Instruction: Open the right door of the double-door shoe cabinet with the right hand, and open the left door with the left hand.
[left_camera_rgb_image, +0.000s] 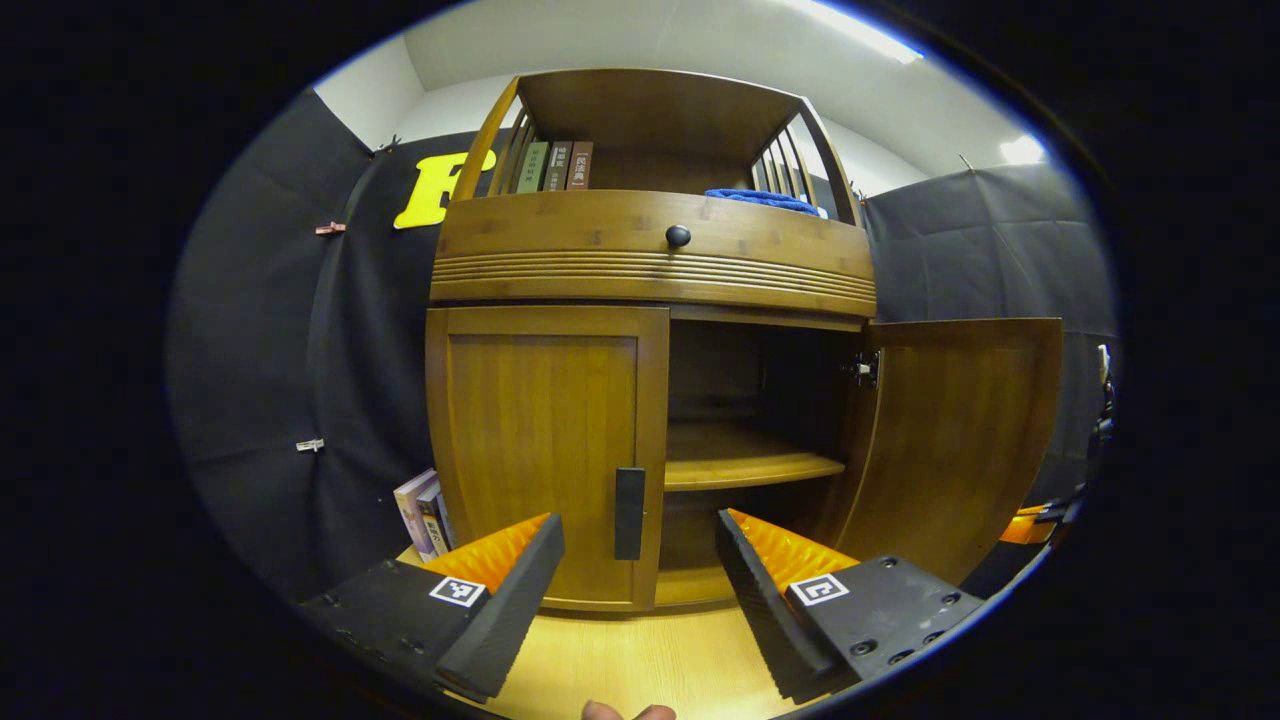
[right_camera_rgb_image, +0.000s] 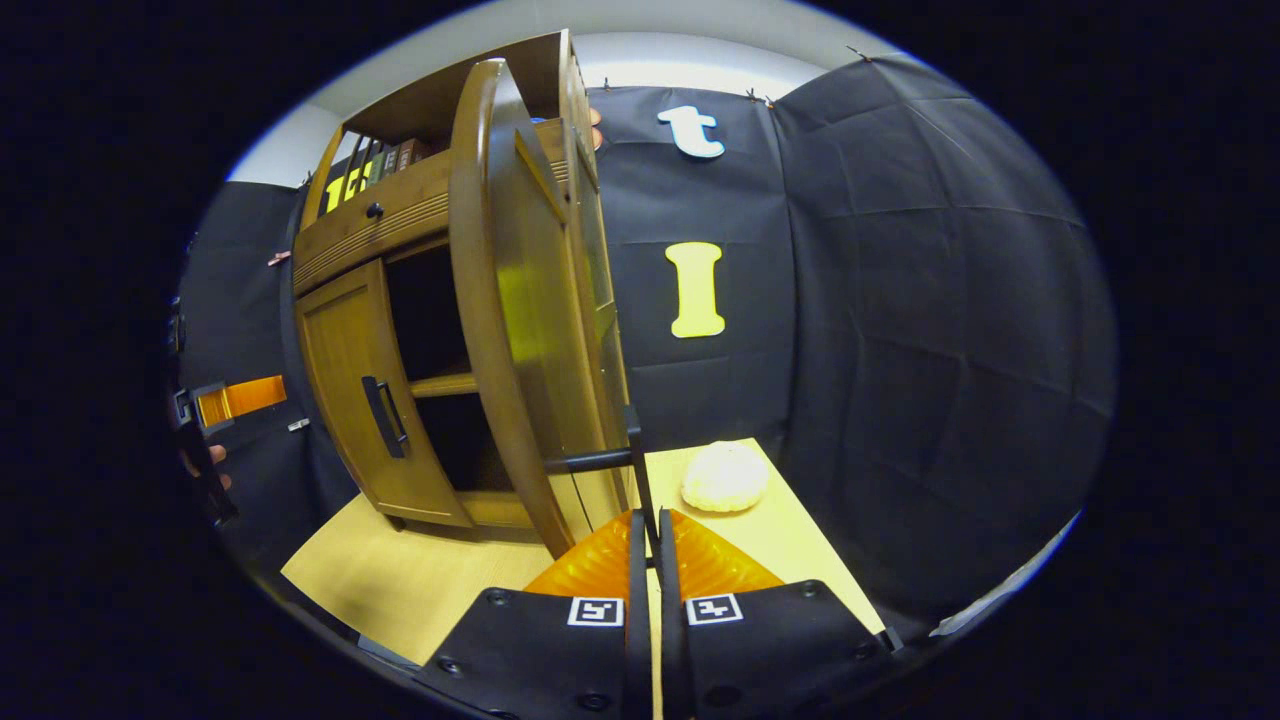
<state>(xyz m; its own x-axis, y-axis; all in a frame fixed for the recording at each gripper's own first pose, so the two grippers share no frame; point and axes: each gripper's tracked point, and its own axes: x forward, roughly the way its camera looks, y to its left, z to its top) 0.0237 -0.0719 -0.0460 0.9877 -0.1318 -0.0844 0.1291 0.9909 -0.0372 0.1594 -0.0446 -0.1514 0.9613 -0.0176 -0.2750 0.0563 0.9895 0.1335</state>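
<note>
Cabinet doors are standing one open and one shut: the shoe cabinet (left_camera_rgb_image: 650, 260) is sitting on the pale wooden table (left_camera_rgb_image: 640, 660) in front of me, its right door (left_camera_rgb_image: 950, 440) swung wide so the inner shelf (left_camera_rgb_image: 745, 465) is showing, while the left door (left_camera_rgb_image: 545, 450) is lying flush and closed. I am holding my left gripper (left_camera_rgb_image: 640, 580) low before that closed door with its fingers spread wide apart and gripping nothing; the dark vertical left handle (left_camera_rgb_image: 629, 513) is sitting between them and farther back, untouched. In the right gripper view I am seeing the open right door (right_camera_rgb_image: 520, 330) edge-on, and my right gripper (right_camera_rgb_image: 650, 545) is pinching its thin dark handle (right_camera_rgb_image: 640, 470), the two fingers pressed nearly together on the bar. A pale round object (right_camera_rgb_image: 725, 476) is resting on the table (right_camera_rgb_image: 400, 580) just beyond that door, near the black cloth wall. Higher up, the cabinet is carrying a drawer with a small dark knob (left_camera_rgb_image: 678, 236), a row of books (left_camera_rgb_image: 555, 166) on its top shelf, and a blue cloth (left_camera_rgb_image: 765, 200) beside them. More books (left_camera_rgb_image: 425, 515) are leaning against the cabinet's left side.
</note>
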